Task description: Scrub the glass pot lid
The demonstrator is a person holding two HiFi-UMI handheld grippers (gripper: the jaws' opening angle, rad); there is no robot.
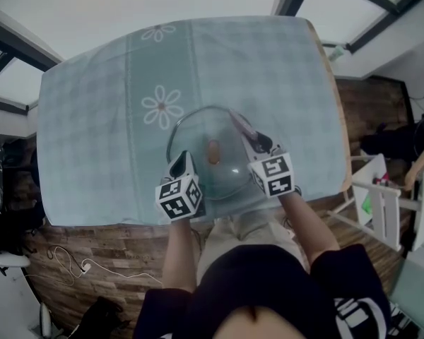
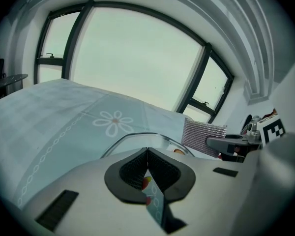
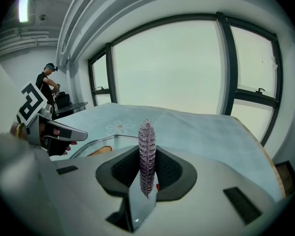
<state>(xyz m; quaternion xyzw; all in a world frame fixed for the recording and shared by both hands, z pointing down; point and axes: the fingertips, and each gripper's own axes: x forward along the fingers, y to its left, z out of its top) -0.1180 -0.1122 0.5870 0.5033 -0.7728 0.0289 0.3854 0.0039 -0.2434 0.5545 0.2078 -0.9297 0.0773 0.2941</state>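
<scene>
A pale blue tablecloth (image 1: 92,119) covers the table, and the glass pot lid (image 1: 198,129) lies flat on it, in the half nearest the person. Up and to the left of the lid, just off its rim, a white daisy print (image 1: 162,106) shows on the cloth.

At the lid's near-left rim sits the left gripper (image 1: 181,165). Its jaws are pressed together, and its own view shows nothing between the pads. The lid's metal-edged rim curves past just beyond the tips; whether the tips touch the rim cannot be told. The gripper's marker cube (image 1: 178,196) hangs over the table edge on the person's side of the lid.

At the lid's middle stands a brown knob (image 1: 213,152).

Over the right half of the lid, a grey-purple mesh scouring pad (image 1: 242,126) reaches towards the far-right rim. The right gripper (image 1: 258,143) is clamped on the pad, which stands on edge between the dark jaw pads in that gripper's view and sticks up above them.

Well to the right of the lid, past the table's wooden edge, a white chair (image 1: 381,203) stands on the wooden floor.
</scene>
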